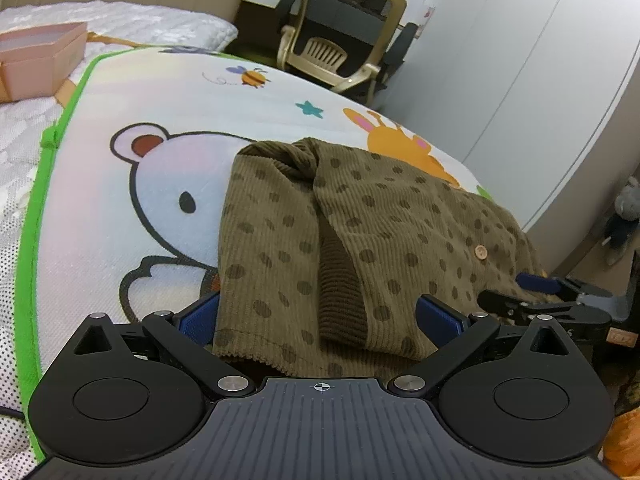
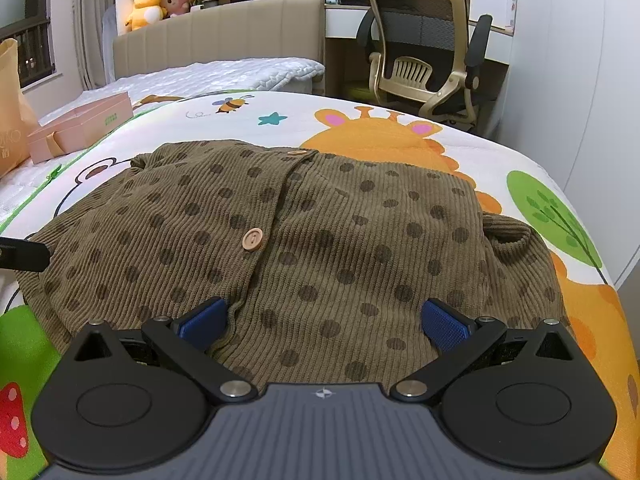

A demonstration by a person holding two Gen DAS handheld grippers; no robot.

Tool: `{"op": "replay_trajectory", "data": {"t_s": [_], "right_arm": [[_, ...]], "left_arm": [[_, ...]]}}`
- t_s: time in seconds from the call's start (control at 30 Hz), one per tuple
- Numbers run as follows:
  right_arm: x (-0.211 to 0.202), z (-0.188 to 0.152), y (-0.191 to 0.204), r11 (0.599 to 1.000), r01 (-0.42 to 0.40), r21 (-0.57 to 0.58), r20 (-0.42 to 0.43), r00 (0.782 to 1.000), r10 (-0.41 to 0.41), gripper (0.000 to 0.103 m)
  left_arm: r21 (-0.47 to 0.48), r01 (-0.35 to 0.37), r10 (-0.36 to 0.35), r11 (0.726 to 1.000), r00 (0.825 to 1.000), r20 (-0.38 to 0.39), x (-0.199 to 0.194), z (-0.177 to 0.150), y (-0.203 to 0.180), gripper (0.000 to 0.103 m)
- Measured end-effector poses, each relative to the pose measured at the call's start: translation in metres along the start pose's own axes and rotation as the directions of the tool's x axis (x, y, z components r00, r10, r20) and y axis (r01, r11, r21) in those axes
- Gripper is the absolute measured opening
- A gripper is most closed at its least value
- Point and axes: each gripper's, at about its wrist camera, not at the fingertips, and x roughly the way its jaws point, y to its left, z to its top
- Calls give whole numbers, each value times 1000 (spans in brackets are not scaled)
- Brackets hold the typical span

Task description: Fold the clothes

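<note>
Cardigan (image 2: 304, 240), olive corduroy with dark dots and wooden buttons, lies on the cartoon-print bed mat (image 2: 540, 168). We hold our left claw (image 1: 320, 316) and right claw (image 2: 324, 320) spread wide over its near hem, which their bodies hide. Writing on the pink box (image 2: 84, 124) and paper bag (image 2: 10, 120) is too small to read

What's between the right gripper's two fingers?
The brown dotted cardigan, its button strip near the left finger; the right gripper is open. Right wrist view.
</note>
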Motion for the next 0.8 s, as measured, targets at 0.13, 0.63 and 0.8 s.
{"op": "replay_trajectory", "data": {"t_s": [0.13, 0.63, 0.8], "right_arm": [[0, 0, 0, 1000, 1, 4, -2, 1000, -1, 103], [-28, 5, 88, 956, -51, -290, 147, 984, 97, 103], [-10, 5, 150, 878, -89, -471, 116, 980, 161, 103]], "left_arm": [[-58, 34, -33, 998, 999, 18, -2, 2, 6, 99], [-176, 155, -151, 972, 988, 38, -4, 27, 15, 19], [-152, 192, -188, 970, 981, 40, -5, 38, 3, 19]]}}
